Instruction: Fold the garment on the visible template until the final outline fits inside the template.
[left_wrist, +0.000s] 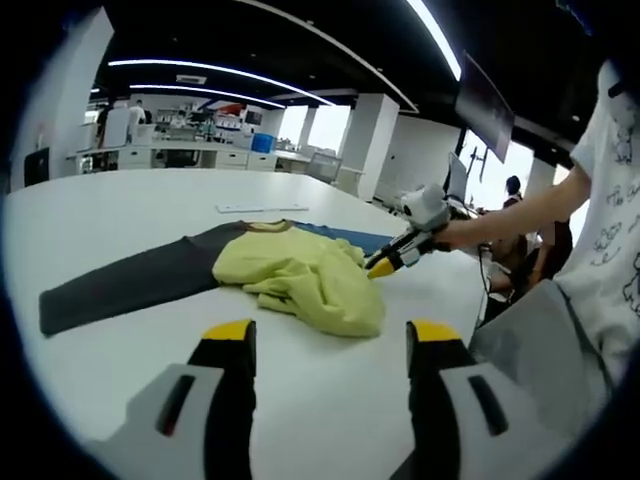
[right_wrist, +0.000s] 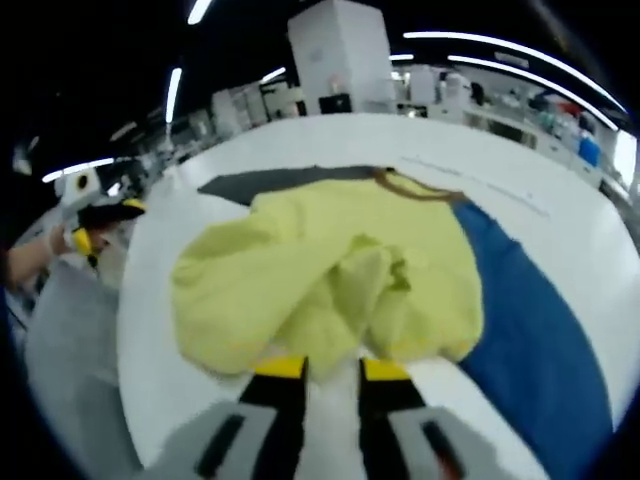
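Yellow-tipped left gripper open, empty, above white table. Beyond, crumpled yellow garment on dark grey and blue template. Right gripper jaws narrowly apart at garment's edge; grip unclear.

My white tabletop carries the flat template, dark grey on one side and blue on the other. The crumpled yellow garment lies on the template's middle, covering where the two colours meet. Beyond the template lies a thin pale strip, perhaps a ruler.
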